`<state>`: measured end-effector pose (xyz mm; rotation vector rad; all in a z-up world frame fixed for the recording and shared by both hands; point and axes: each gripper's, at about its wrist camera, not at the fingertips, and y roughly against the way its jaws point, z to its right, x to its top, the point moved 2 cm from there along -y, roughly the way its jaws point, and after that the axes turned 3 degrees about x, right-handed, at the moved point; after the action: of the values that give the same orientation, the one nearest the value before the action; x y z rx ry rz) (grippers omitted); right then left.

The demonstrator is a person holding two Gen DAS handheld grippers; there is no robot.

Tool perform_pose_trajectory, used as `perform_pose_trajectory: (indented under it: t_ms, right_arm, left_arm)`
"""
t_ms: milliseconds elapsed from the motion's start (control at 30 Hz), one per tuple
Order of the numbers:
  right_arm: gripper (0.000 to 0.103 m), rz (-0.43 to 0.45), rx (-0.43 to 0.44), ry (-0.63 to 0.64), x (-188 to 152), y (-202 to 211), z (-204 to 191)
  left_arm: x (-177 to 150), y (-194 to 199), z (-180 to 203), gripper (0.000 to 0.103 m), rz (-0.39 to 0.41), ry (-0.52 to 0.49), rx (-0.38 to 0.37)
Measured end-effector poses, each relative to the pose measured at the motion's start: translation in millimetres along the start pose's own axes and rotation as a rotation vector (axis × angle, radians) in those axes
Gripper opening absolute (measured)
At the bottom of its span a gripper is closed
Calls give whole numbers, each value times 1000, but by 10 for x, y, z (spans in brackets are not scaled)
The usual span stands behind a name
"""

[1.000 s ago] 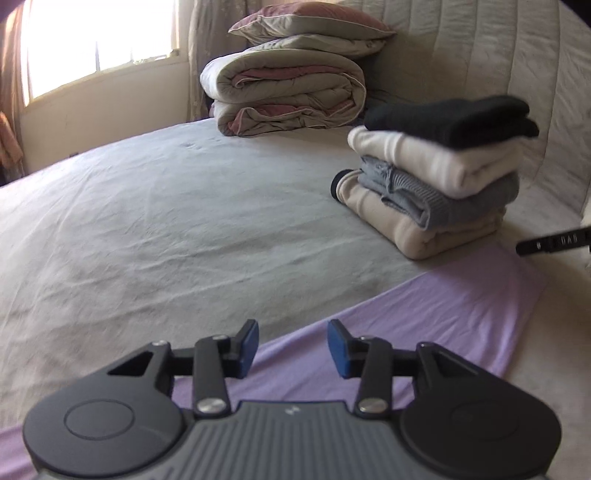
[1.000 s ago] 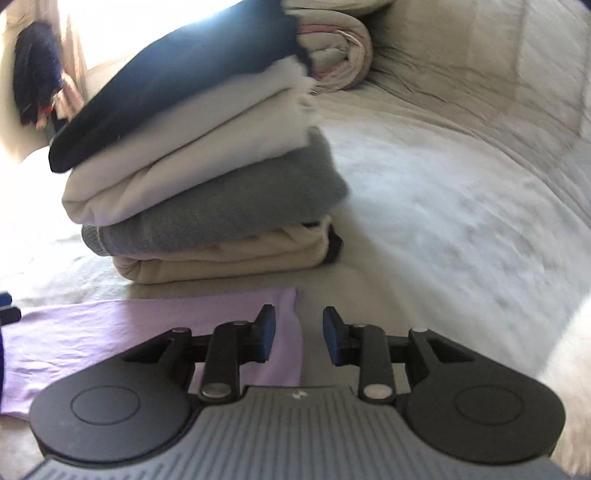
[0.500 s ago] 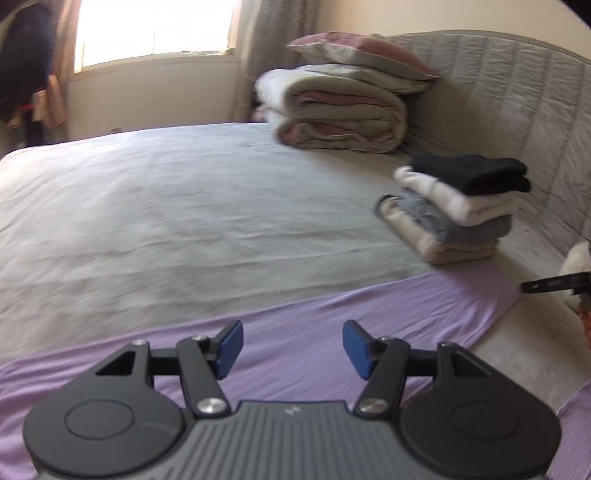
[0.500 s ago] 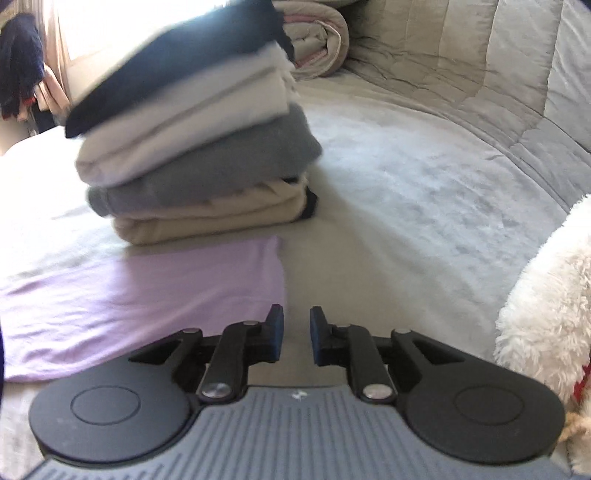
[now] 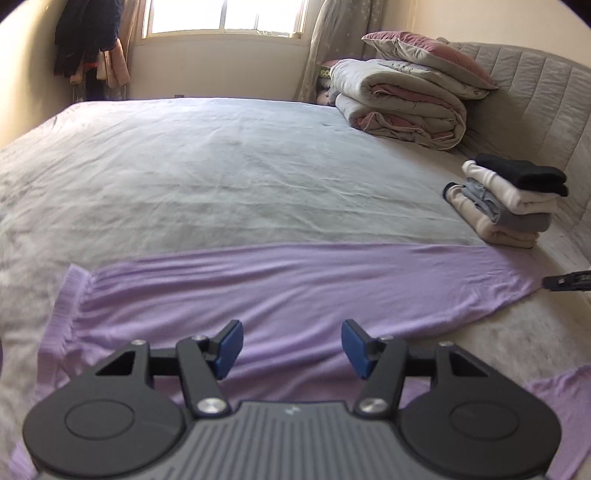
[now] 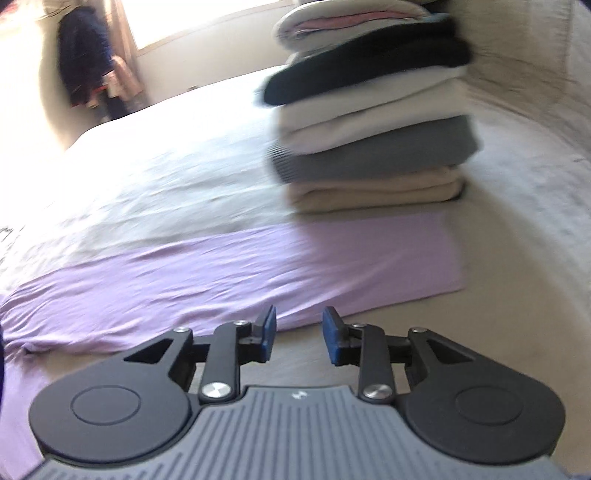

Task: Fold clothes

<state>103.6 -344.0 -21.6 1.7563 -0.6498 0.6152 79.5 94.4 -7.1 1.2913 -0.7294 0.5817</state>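
A lilac knit top [image 5: 280, 291] lies flat across the frame's lower half on the bed [image 5: 221, 166]. Left gripper [image 5: 291, 345] and right gripper [image 6: 298, 334] hover spread, empty. Soft, light, likely limp; its ribbed hem, lower left, looks the best hold.

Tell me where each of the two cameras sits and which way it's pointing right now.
Left wrist: on the left gripper, above the lilac garment, looking across the bed toward the window; open fingers show.
Right wrist: on the right gripper, low by the garment's end, facing the folded stack; open fingers show.
Shared: garment, stack, bed.
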Motion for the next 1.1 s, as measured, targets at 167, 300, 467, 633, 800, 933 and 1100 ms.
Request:
perform_pose_trajectory:
  t_ms: [167,300,467,633,800,933,1100]
  right_arm:
    - [37,-46,62,54,-128,-21,-454]
    - [37,-68,99,136,-155,0,-773]
    - [39,-79,149,205,-127,-105,-1156]
    - [39,-94,188,257,-77,-271,-1522]
    - [39,-124,229,294,-151,-322,-1814]
    - [39,-149,240,305,-312,-196,-1884]
    - [41,-160,190,317,-485,156,-1781]
  left_arm:
    - [-138,84,-5,60,0,-9,9]
    - [-87,143,-170,60,-18,-25,95]
    - [27,162,-451,60,-28,-45,171]
    - [49,137,-665,57,-48,-22,176]
    - [-73,128,-681,49,-89,-26,117]
    - [-157,164,-643,49,-105,-47,147]
    - [-159,360,-522,52,-120,-54,165]
